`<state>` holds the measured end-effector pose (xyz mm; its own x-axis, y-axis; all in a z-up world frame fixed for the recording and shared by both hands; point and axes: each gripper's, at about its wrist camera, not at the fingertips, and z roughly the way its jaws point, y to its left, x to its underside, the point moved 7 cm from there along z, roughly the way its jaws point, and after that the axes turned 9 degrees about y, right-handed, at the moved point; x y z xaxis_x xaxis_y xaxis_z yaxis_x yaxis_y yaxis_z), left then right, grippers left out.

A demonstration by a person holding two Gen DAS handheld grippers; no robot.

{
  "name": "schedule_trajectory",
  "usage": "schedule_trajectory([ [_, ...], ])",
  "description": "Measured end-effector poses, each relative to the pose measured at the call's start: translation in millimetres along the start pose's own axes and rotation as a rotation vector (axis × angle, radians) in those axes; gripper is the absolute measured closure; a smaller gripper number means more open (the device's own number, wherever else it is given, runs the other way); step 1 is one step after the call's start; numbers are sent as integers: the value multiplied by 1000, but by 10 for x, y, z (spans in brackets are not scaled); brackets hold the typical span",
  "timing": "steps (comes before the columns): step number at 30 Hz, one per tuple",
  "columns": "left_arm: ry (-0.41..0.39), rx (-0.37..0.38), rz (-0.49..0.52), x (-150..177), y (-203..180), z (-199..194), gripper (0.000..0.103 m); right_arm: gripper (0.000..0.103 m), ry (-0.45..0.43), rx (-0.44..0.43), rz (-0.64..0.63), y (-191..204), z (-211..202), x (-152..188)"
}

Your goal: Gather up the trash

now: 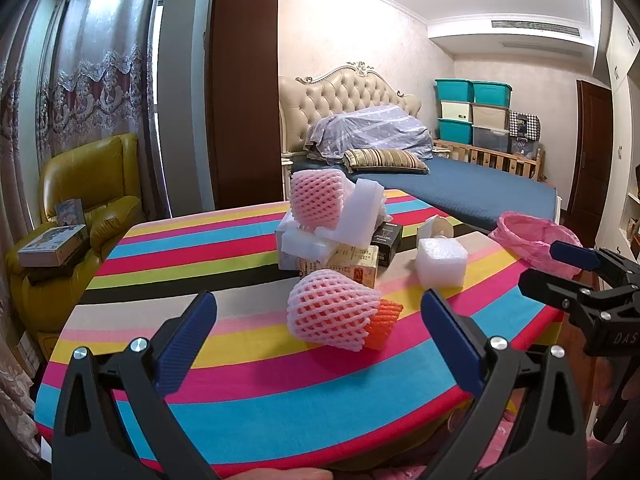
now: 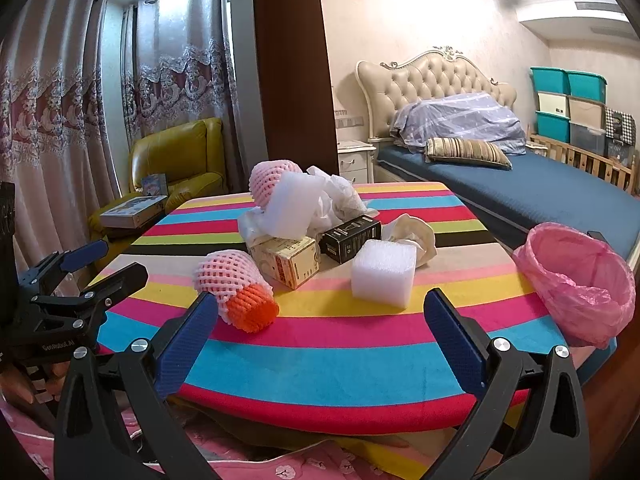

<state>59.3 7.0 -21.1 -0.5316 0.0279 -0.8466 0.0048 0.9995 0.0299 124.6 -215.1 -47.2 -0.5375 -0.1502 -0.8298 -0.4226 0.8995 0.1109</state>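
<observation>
— Bedroom backdrop; striped tablecloth (image 2: 320, 344) underneath. Where, relative to the white foam cube (image 2: 383, 271)?

— Left gripper (image 1: 319, 344): low over the near table edge, level, pointed at the pink-and-orange foam net (image 1: 334, 316), nearer than the cube. Fingers spread wide, pinching nothing.

— And the other?

— Right gripper (image 2: 320, 340): same low, level pose, just short of the cube, likewise spread and empty. Seen beside the pink bag (image 2: 580, 284), right of the cube.

— Remaining trash?

— Heaped behind the cube: tan carton (image 2: 288, 260), black box (image 2: 352, 238), second pink net (image 2: 272, 180).
</observation>
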Motion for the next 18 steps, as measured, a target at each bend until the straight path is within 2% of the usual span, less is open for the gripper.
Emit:
schedule_trajectory([
  [18, 3, 2, -4, 39, -10, 47, 4, 7, 3, -2, -2, 18, 0, 8],
])
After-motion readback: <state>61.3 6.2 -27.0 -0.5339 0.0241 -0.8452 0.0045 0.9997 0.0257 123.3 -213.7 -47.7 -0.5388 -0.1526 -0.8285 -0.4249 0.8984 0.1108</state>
